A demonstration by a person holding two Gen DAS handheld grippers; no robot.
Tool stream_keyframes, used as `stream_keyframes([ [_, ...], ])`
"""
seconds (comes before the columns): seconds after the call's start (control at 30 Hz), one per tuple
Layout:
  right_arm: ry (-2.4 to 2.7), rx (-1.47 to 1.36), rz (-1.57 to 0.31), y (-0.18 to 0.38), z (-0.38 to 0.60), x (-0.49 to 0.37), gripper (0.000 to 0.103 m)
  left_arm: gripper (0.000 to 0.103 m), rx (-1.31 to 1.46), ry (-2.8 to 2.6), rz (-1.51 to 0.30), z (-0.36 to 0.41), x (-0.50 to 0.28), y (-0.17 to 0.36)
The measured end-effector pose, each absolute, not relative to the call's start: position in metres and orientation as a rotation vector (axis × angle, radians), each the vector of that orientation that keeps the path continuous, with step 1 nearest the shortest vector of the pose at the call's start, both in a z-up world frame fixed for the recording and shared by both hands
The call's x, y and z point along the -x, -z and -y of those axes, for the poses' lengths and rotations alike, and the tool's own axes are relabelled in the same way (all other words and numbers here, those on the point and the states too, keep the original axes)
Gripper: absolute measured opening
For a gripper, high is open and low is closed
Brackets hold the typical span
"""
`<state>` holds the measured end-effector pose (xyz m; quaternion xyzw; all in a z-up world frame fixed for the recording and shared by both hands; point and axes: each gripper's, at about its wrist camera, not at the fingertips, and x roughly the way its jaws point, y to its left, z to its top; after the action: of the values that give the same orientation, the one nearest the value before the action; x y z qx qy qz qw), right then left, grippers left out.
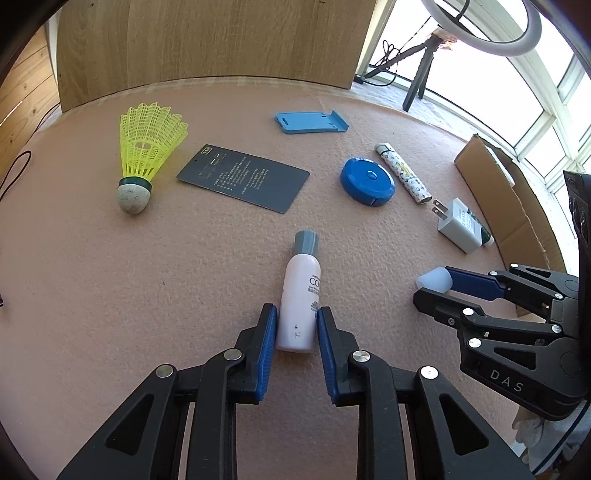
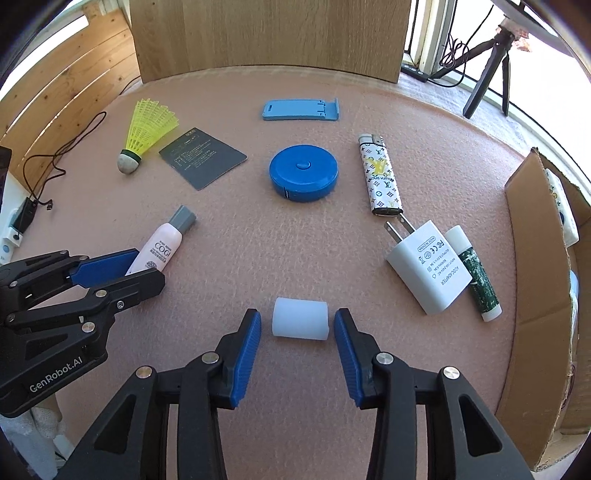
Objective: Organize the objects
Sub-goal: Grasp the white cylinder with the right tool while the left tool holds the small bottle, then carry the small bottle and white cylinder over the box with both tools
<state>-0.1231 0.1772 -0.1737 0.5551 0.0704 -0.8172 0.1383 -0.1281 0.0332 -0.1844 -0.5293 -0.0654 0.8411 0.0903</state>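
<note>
My left claw (image 1: 296, 325) sits clamped on the lower body of the pink lotion bottle (image 1: 301, 295), which lies flat on the pink felt bench (image 1: 92, 288) with its grey cap pointing away from me; both blue pads press its sides; the plastic looks smooth and light, likely a little slippery, so this low grip near the base seems fair, though a hold nearer the middle would balance better. My right claw (image 2: 297, 325) stands apart around the small white cylinder (image 2: 300, 318), a gap showing on each side, so nothing is gripped yet; the piece looks like soft, light plastic or silicone, and I judge it should be taken across its flat ends, gently, lest it squash or roll.

Further out lie the white charger plug (image 2: 430, 266) touching a green-and-white lip balm (image 2: 476, 273), then the patterned lighter (image 2: 380, 175), the blue round tape measure (image 2: 303, 173), the dark card (image 2: 202, 158), the yellow shuttlecock (image 2: 147, 129) and, farthest, the blue phone stand (image 2: 300, 109).

The right view shows the lip balm in full and the cardboard box (image 2: 532, 266) at the right edge; the left view shows the ring light (image 1: 491, 33) overhead, nearly hides the balm, and gives the bottle grip plainly.
</note>
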Motion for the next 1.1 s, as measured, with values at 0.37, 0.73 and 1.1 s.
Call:
stream_keyframes([
  [0.37,2.368,-1.584,-0.049,0.158,-0.206,0.112,0.024,0.022,1.57,-2.473,0.253,-0.03,0.121,0.182],
  [0.73,2.443,-1.534,0.058,0.127,-0.25,0.09,0.024,0.021,1.522,-2.442,0.279,-0.045,0.115,0.166],
  [1.1,2.548,-1.461,0.136,0.091,-0.293,0.074,0.024,0.021,1.438,-2.412,0.269,-0.07,0.114,0.14],
])
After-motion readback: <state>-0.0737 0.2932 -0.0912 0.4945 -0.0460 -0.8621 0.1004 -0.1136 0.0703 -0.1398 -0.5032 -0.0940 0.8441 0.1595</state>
